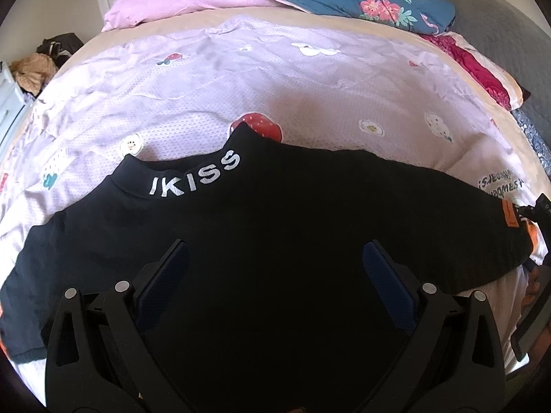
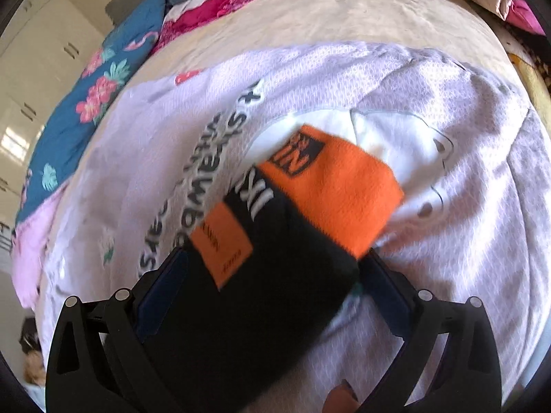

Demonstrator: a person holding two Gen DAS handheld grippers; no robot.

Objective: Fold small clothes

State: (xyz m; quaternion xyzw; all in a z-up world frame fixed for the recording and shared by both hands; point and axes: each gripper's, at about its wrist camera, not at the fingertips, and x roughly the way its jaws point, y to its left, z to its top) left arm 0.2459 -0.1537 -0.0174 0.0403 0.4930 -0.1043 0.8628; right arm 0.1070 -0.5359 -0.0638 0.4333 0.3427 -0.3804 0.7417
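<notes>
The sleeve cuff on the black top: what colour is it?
Orange cuff with a black logo, clearest in the right wrist view.

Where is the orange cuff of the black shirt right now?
In the right wrist view, the orange cuff is mid-frame, just beyond the open right gripper, lying over the lilac blanket on the bed.

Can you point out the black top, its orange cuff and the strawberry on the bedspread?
black top (image 1: 275,213): left wrist view, chest below the collar.
orange cuff (image 2: 341,192): right wrist view, middle of the cuff.
strawberry (image 1: 263,125): left wrist view, red body.
</notes>
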